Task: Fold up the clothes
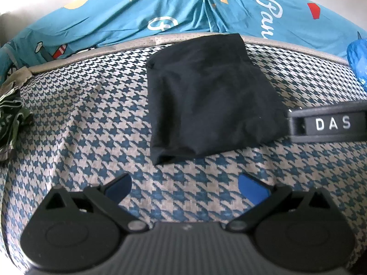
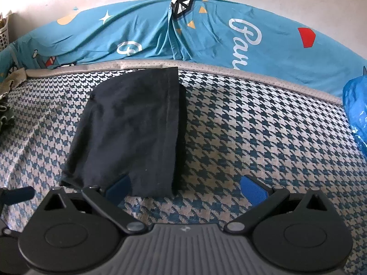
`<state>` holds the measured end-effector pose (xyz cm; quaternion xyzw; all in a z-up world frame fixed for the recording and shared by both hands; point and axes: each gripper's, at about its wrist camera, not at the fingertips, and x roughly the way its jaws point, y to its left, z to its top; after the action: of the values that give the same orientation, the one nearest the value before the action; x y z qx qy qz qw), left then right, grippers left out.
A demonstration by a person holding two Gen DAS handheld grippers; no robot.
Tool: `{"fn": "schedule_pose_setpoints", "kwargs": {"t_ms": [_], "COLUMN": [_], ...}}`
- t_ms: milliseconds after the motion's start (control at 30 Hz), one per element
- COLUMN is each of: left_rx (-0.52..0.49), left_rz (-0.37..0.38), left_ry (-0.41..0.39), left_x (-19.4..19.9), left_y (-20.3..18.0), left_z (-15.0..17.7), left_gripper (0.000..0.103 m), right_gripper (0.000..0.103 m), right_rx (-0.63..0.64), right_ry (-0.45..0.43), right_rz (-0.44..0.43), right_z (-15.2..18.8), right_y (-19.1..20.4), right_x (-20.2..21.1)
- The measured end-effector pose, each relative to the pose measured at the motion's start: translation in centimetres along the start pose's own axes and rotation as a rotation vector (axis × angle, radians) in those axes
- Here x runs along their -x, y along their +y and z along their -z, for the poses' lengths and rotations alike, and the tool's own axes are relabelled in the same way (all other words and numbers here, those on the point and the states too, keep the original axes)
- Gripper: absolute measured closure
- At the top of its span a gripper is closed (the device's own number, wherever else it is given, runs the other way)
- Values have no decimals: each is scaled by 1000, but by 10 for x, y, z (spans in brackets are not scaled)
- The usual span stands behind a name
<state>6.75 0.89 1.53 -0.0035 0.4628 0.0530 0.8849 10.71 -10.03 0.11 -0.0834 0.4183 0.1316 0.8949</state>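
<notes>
Already folded, we judge: black garment [image 1: 211, 96] lies as compact rectangle on houndstooth bed cover [image 1: 91, 123], ahead of left gripper [image 1: 184, 189], jaws apart, empty. Right gripper [image 2: 185, 189] jaws also apart, nothing held; garment's near edge by its left finger [image 2: 119, 186], contact unclear. Left to do, we reckon: crumpled green clothing [image 1: 10, 123] far left of left jaws, unfolded. Teal printed sheet [image 2: 206, 39] beyond.

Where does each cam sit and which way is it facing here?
Left wrist: on the left gripper, facing forward over the houndstooth cover at the folded black garment; own open fingers show.
Right wrist: on the right gripper, same heading, garment ahead-left; own open fingers show.
Shared: garment, cover, teal printed sheet.
</notes>
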Motion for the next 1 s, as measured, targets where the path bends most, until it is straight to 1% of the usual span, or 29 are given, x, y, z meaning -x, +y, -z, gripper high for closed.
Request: {"fn": "schedule_pose_setpoints", "kwargs": {"t_ms": [133,267,433,567,767,867,1000], "left_rx": [26,59,85,105,104,110,100], "left_rz": [4,21,8,1,-17,-12,-27], "left_ry": [-12,-33,-50,-42,-40,-38,-38], "left_x": [0,1,0,-2,-7,-9,-12], "left_y": [8,18,26,30,31,30,27], "left_z": [-3,-9,-12,-13,-15,-16,-16], "left_gripper": [0,0,0,0,0,0,0], "right_gripper": [0,0,2,6,15,16,16], "right_rx": [-5,-21,-31,-50,-114,-137,-141], "right_ry": [-2,-12,-15,-25,-14,-11,-12], "right_rz": [-14,-57,-74,-92,-163,-177,-169], "right_z": [-1,-1,-1,0,-1,-2,-1], "right_y": [-1,-4,-4,-8,-16,-17,-17], "right_x": [0,2,3,3,0,-2,-3]}}
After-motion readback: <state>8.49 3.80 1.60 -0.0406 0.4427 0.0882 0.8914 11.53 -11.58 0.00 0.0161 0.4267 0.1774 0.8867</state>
